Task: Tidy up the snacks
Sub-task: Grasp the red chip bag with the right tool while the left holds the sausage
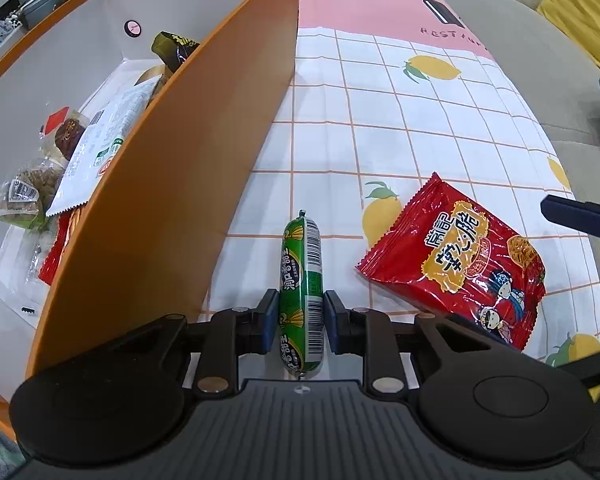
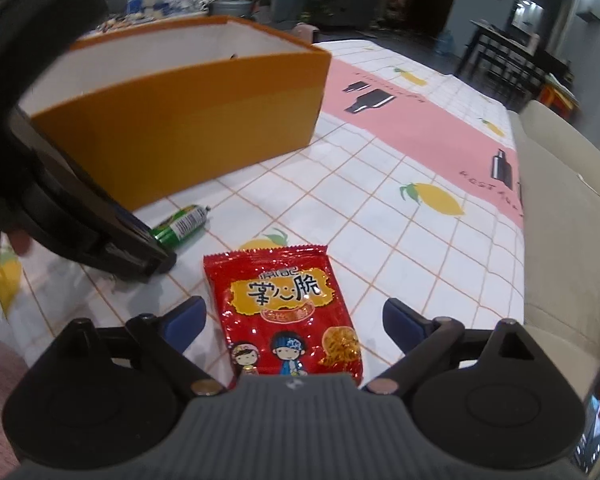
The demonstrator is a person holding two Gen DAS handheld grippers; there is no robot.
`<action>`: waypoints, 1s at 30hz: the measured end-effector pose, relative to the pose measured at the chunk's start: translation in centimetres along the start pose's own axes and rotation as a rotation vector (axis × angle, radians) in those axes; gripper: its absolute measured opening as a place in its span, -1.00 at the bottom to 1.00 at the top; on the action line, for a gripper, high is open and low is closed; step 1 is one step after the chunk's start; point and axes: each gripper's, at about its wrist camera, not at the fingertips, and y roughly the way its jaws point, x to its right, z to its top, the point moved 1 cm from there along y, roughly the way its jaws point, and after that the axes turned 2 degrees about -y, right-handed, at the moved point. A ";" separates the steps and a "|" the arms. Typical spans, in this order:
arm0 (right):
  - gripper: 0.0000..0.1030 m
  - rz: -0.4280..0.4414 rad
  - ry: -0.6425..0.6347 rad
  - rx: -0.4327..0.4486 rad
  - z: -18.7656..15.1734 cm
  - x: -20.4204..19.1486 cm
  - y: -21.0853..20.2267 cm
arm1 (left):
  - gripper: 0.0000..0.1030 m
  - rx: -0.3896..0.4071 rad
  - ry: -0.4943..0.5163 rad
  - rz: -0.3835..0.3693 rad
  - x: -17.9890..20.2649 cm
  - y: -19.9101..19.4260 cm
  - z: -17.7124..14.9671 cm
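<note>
A green sausage stick [image 1: 303, 280] lies lengthwise on the checked tablecloth beside the orange box [image 1: 172, 184]. My left gripper [image 1: 301, 298] is shut on it, both blue pads [image 1: 271, 320] against its sides. A red snack packet [image 1: 456, 264] lies flat to the right of it. In the right wrist view that red packet [image 2: 288, 312] sits between the wide-apart fingers of my right gripper [image 2: 294, 305], which is open with neither pad touching it. The sausage tip [image 2: 182, 222] pokes out from under the left gripper's body [image 2: 100, 236].
The orange box [image 2: 188, 136] holds several wrapped snacks [image 1: 84, 152] on its white floor. The tablecloth [image 1: 400, 112] with lemon prints runs on behind. A beige sofa [image 2: 572, 240] and a yellow cushion [image 1: 584, 4] border the table on the right. Potted plants stand beyond the box.
</note>
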 end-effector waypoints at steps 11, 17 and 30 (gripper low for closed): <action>0.72 0.070 0.112 -0.054 -0.6 1.6 2.0 | -0.49 0.001 -0.011 -0.018 0.0 -0.2 -0.4; 0.46 0.093 0.145 -0.069 -0.7 1.4 2.1 | -0.51 0.008 -0.026 -0.033 -0.1 -0.4 -0.5; 0.32 0.075 0.234 -0.080 -0.4 1.8 0.9 | -0.52 0.071 -0.051 -0.086 -0.1 -1.8 0.3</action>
